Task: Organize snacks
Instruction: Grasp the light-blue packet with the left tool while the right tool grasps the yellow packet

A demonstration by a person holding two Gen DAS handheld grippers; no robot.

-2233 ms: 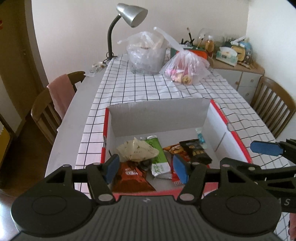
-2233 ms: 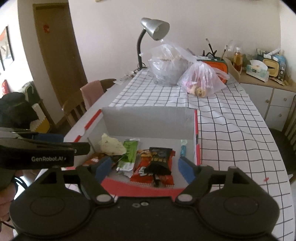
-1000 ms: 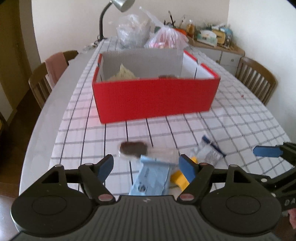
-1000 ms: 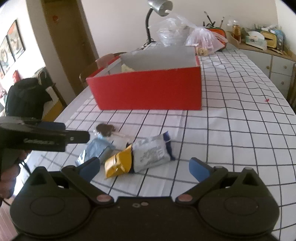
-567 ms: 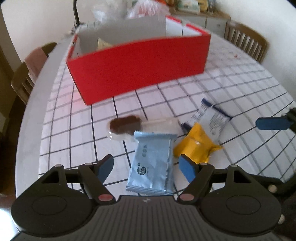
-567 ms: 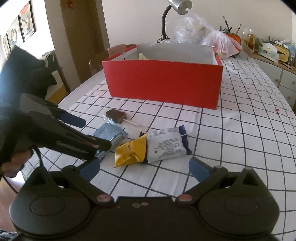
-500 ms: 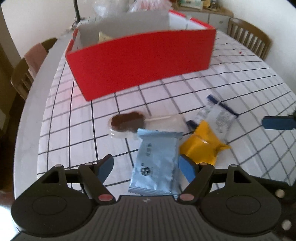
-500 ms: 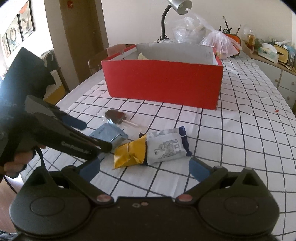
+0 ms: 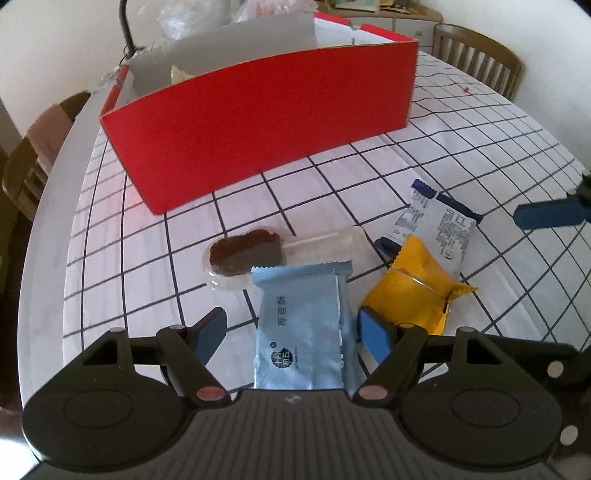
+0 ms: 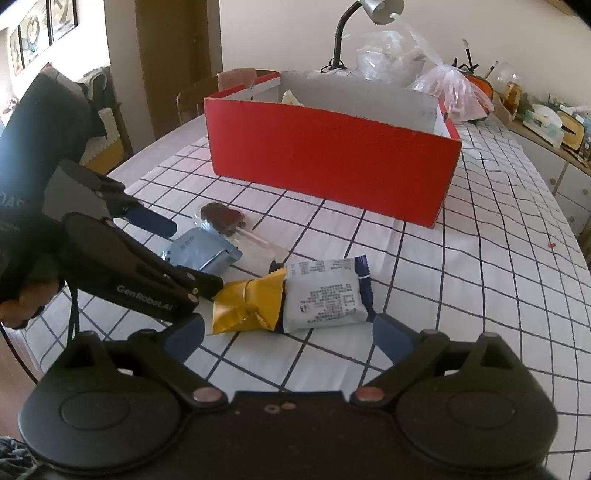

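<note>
A red box (image 9: pixel 258 122) stands on the checked tablecloth, also in the right wrist view (image 10: pixel 332 155), with snacks inside. In front lie a light blue packet (image 9: pixel 301 325) (image 10: pixel 201 253), a chocolate lolly in clear wrap (image 9: pixel 245 253) (image 10: pixel 223 218), a yellow packet (image 9: pixel 410 291) (image 10: pixel 247 304) and a white-and-navy packet (image 9: pixel 436 229) (image 10: pixel 325 295). My left gripper (image 9: pixel 293 332) is open with its fingers on either side of the blue packet, low over it. My right gripper (image 10: pixel 288 338) is open just in front of the yellow and white packets.
A desk lamp (image 10: pixel 369 22) and clear plastic bags (image 10: pixel 450 88) stand behind the box. Wooden chairs (image 9: pixel 476 55) sit around the table. A cluttered sideboard (image 10: pixel 546 122) is at the far right. The table edge (image 9: pixel 40 229) curves along the left.
Both grippers have come away from above the box down to the loose packets on the cloth. The left one has lowered and closed in around the blue packet.
</note>
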